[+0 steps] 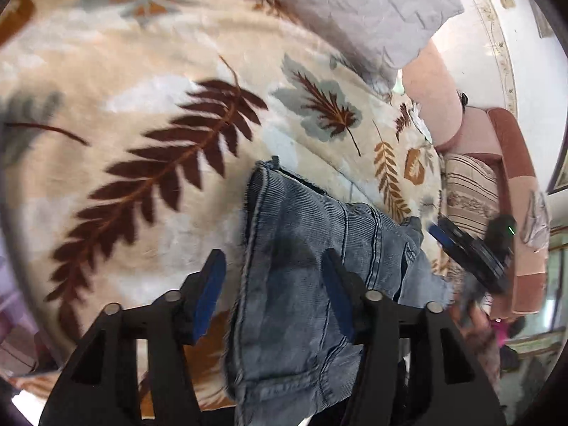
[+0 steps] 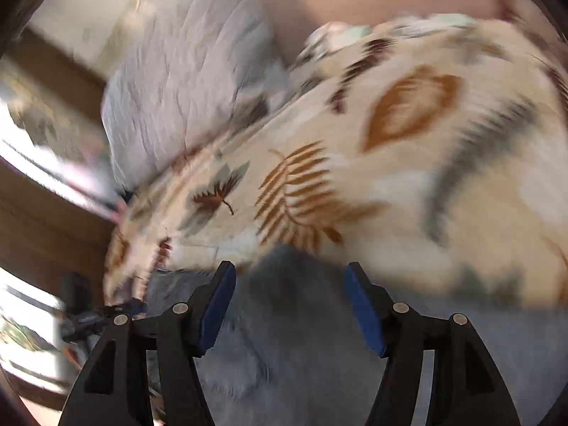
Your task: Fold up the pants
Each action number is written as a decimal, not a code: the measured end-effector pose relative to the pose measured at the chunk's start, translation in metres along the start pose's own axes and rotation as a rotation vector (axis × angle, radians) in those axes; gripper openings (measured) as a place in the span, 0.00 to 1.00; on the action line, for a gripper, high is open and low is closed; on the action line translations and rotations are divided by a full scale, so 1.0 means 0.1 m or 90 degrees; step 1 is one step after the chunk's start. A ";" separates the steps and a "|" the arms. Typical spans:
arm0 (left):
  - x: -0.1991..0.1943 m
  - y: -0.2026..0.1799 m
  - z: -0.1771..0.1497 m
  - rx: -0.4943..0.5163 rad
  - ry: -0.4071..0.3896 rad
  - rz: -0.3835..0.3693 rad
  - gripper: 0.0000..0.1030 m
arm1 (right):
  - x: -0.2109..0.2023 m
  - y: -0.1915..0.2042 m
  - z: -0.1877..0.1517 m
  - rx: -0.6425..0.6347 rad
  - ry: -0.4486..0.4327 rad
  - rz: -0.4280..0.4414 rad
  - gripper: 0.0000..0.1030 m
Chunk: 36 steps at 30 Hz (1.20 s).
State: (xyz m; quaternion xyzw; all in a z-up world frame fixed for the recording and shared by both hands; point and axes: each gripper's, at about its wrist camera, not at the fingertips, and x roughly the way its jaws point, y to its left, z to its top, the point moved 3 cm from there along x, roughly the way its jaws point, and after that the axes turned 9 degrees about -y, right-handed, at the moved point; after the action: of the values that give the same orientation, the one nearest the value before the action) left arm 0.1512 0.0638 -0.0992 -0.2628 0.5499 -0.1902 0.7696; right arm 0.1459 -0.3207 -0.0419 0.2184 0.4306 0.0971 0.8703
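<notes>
Blue denim pants (image 1: 305,266) lie folded on a cream blanket with a leaf print (image 1: 149,113). My left gripper (image 1: 275,266) is open above them, its fingers on either side of the left seam edge, holding nothing. The right gripper (image 1: 468,252) shows in the left wrist view at the pants' right end. In the blurred right wrist view the pants (image 2: 291,319) fill the bottom, and my right gripper (image 2: 289,280) is open above them with nothing between its pads.
A grey quilted pillow (image 1: 358,10) lies at the far side of the bed, also seen in the right wrist view (image 2: 177,81). A pink padded headboard (image 1: 436,99) and a striped cushion (image 1: 472,184) stand to the right. Dark wooden furniture (image 2: 42,234) is at left.
</notes>
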 end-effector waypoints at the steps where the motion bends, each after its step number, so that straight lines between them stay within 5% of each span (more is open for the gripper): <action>1: 0.05 0.00 -0.01 -0.003 0.018 -0.017 0.58 | 0.16 0.03 0.00 -0.009 0.029 0.009 0.66; 3: 0.12 -0.03 -0.05 -0.012 0.048 -0.067 0.57 | 0.45 0.04 -0.07 -0.006 0.107 0.033 0.66; 4: 0.11 -0.06 -0.07 -0.009 0.048 -0.081 0.57 | 0.52 0.07 -0.14 -0.025 0.137 0.038 0.56; 5: 0.05 -0.11 -0.08 -0.002 0.033 -0.097 0.55 | 0.50 0.13 -0.22 -0.066 0.146 0.033 0.18; 6: -0.03 -0.17 -0.09 0.009 0.015 -0.117 0.53 | 0.43 0.25 -0.26 -0.131 0.141 0.001 0.06; 9: -0.09 -0.25 -0.07 0.023 -0.027 -0.116 0.52 | 0.12 0.49 -0.26 -0.191 0.081 -0.006 0.07; 11: 0.06 -0.22 -0.07 0.020 -0.026 -0.073 0.44 | 0.08 0.48 -0.20 -0.198 0.041 -0.039 0.06; 16: 0.13 -0.23 -0.14 0.020 -0.029 -0.033 0.39 | 0.40 0.26 -0.28 -0.151 0.055 -0.094 0.06; 22: 0.08 -0.32 -0.10 0.054 -0.061 -0.021 0.38 | -0.02 0.34 -0.02 -0.111 -0.060 -0.079 0.00; 26: 0.17 -0.20 -0.12 0.026 -0.047 -0.021 0.38 | 0.15 0.13 0.01 -0.076 -0.031 -0.147 0.00; 31: 0.08 -0.17 -0.11 0.042 -0.046 -0.035 0.39 | 0.08 0.13 -0.17 -0.046 -0.008 -0.099 0.07; 33: 0.06 -0.16 -0.11 0.043 -0.039 -0.044 0.44 | 0.03 0.13 -0.21 -0.040 0.004 -0.096 0.20; 35: 0.02 -0.13 -0.10 0.042 -0.038 -0.052 0.49 | -0.01 0.12 -0.22 -0.029 0.004 -0.095 0.51; 36: 0.01 -0.12 -0.09 0.040 -0.038 -0.055 0.51 | -0.02 0.11 -0.21 -0.022 0.002 -0.089 0.57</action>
State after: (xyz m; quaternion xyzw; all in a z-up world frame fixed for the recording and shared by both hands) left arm 0.1435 0.0519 -0.0950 -0.2677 0.5083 -0.2324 0.7848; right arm 0.1279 -0.3054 -0.0467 0.1724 0.4447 0.0438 0.8779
